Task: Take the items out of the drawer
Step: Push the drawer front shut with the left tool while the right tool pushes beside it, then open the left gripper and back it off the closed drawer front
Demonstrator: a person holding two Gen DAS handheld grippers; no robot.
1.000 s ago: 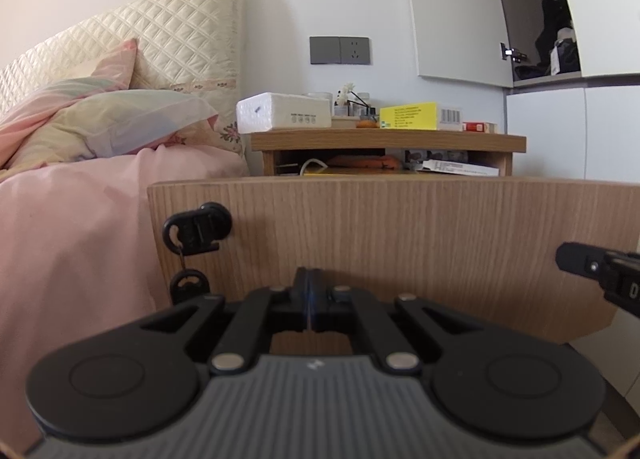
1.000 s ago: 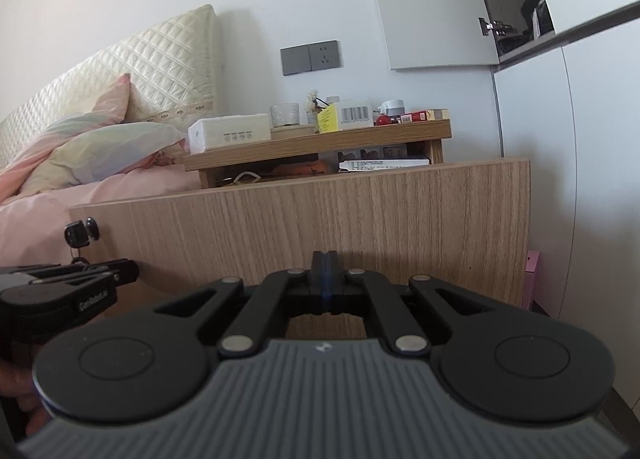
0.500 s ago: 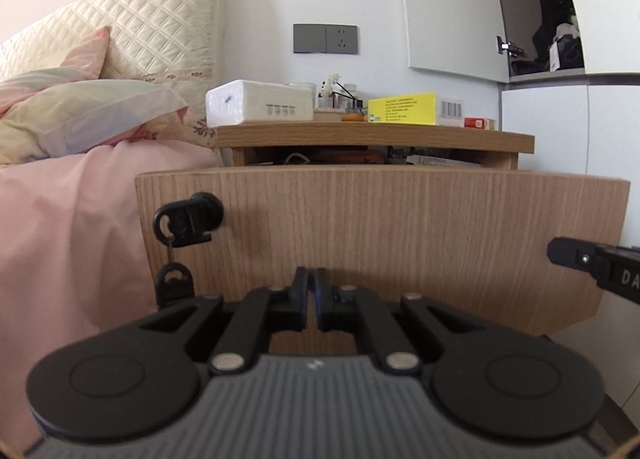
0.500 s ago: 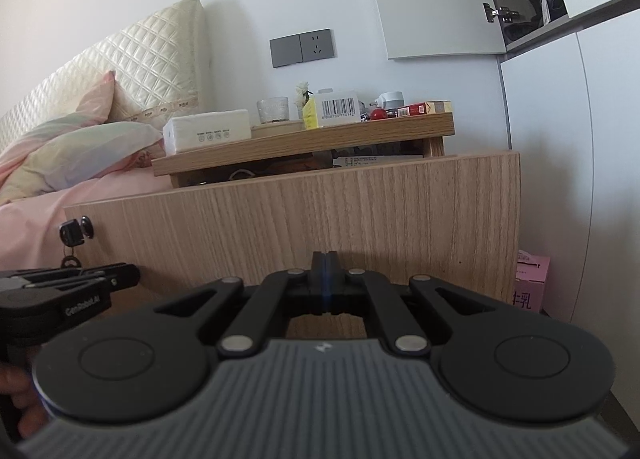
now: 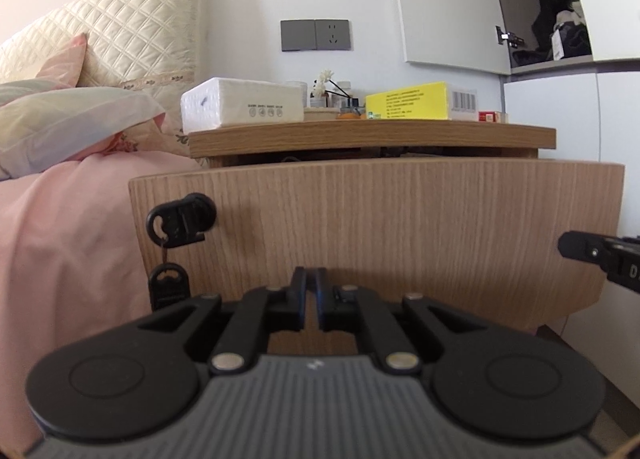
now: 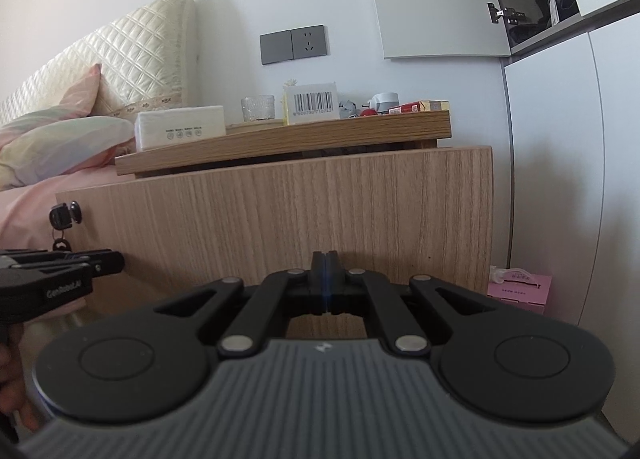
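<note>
The drawer [image 5: 376, 227] front fills mid-frame in both views, pulled out below the nightstand [image 5: 372, 137] top; its contents are hidden behind the panel. A key [image 5: 180, 217] hangs in the lock at its left edge. The left gripper [image 5: 311, 295] shows a thin slit between its fingers, holding nothing. The right gripper [image 6: 325, 287] is pressed closed, empty. On top sit a tissue pack [image 5: 242, 107] and a yellow box [image 5: 408, 101].
</note>
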